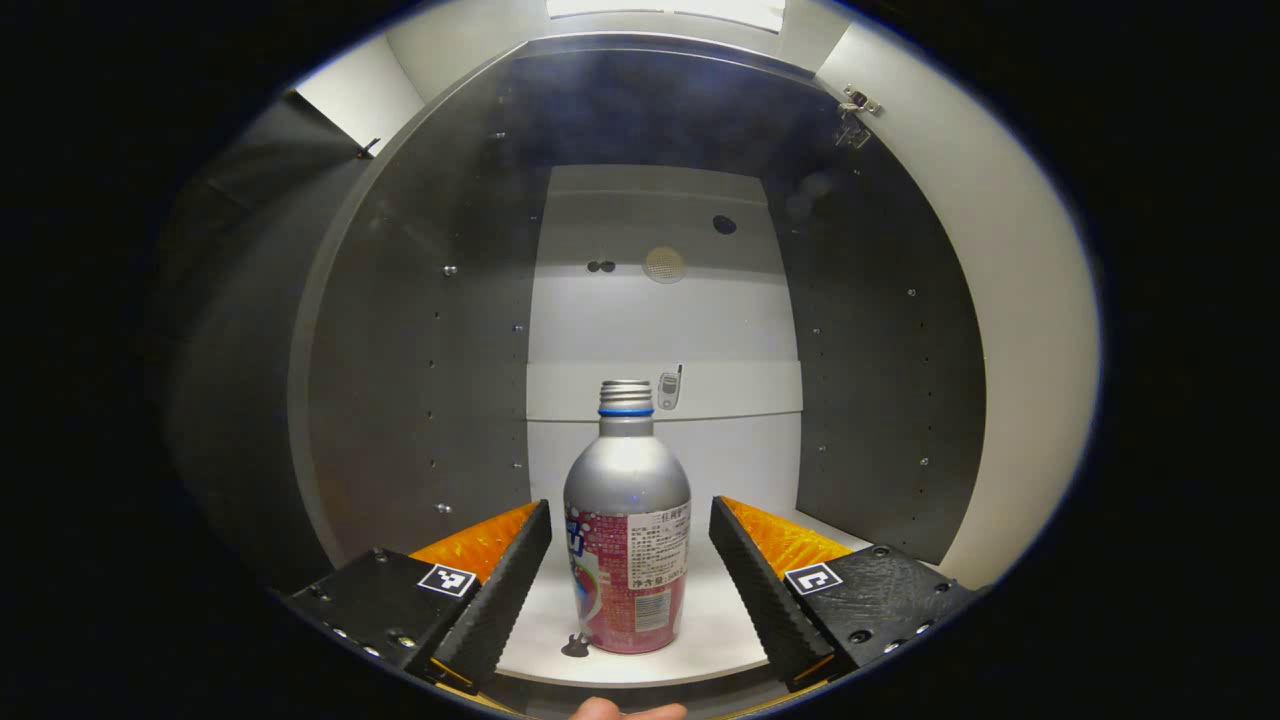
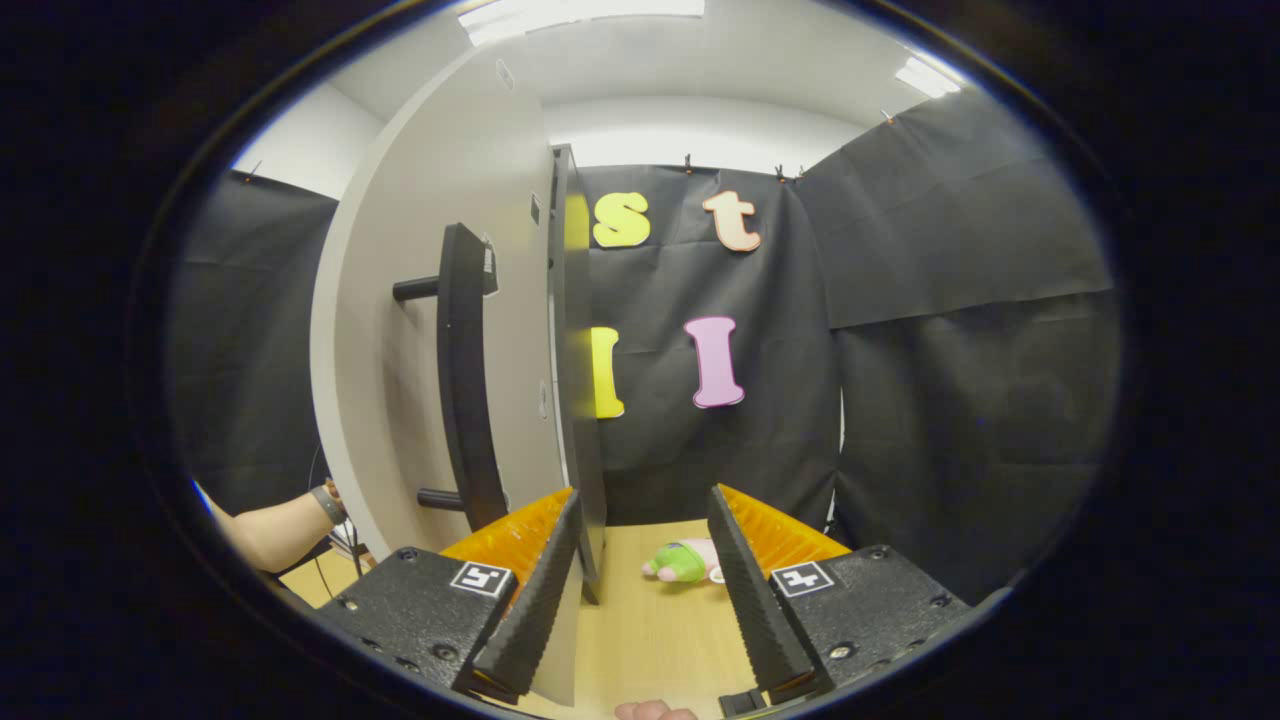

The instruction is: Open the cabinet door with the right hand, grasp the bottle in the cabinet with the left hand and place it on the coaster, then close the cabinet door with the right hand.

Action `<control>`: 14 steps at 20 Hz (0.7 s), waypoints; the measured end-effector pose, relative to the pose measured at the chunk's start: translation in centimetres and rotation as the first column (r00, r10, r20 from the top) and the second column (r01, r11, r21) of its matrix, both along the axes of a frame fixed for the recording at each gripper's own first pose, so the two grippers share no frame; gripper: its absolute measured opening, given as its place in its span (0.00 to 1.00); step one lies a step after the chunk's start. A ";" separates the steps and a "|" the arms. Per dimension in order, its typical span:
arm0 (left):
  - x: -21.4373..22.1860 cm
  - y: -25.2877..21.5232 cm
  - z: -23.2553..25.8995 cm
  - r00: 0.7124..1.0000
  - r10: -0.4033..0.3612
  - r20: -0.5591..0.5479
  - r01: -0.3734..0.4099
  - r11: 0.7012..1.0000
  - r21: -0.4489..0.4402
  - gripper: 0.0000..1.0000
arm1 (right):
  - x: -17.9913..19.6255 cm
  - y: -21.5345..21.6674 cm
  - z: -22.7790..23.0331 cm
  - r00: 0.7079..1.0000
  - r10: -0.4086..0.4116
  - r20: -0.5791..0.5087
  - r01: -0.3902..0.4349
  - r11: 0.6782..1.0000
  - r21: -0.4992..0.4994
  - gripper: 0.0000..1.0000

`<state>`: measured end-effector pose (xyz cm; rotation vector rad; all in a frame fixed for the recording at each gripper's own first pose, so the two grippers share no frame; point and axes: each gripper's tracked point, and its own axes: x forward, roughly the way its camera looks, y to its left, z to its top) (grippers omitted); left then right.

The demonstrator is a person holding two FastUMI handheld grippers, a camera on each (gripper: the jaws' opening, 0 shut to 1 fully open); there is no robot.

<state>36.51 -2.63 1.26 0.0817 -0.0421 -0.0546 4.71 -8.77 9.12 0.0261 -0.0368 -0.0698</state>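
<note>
Your left hand-held gripper (image 1: pixel 630 575) is spread wide just inside the open cabinet (image 1: pixel 880 400), one finger on each side of the bottle (image 1: pixel 628 520) and neither touching it. That bottle stands upright on the cabinet's pale floor, silver on the shoulder and neck with a pink label below and a blue ring under the threaded mouth, its cap off. Just beside its base, on your left, lies a small dark object too small to tell apart. On the back wall behind the bottle's neck sits a small phone-shaped item (image 1: pixel 670 387).

In the right gripper view, your right hand-held gripper (image 2: pixel 640 580) also stands wide and holds nothing. Its left finger is close to the edge of the open cabinet door (image 2: pixel 430 330), whose long dark handle (image 2: pixel 465 380) faces you. Between the fingers, farther off on the wooden surface (image 2: pixel 650 630), lies a green and pink plush toy (image 2: pixel 685 560). Your forearm (image 2: pixel 270 530) shows at the lower left, beyond the door.
</note>
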 end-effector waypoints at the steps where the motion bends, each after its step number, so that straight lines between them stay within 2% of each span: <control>1: 0.1 0.1 0.1 1.000 0.007 0.002 -0.007 1.000 0.004 0.93 | 0.1 0.0 0.1 1.000 0.000 0.001 0.000 1.000 0.003 0.80; 3: 0.1 0.2 0.1 1.000 0.011 0.004 -0.011 1.000 0.000 0.77 | 0.2 0.0 0.0 1.000 0.001 0.004 -0.001 1.000 0.009 0.80; 8: -1.3 0.3 0.6 1.000 0.003 -0.001 -0.003 1.000 -0.020 0.75 | 0.3 0.2 -0.1 1.000 0.004 0.005 -0.004 1.000 0.012 0.80; 14: -7.9 2.7 1.4 0.999 0.008 0.038 -0.006 0.998 -0.059 0.75 | 0.4 0.0 0.0 1.000 0.000 0.020 0.000 1.000 0.002 0.80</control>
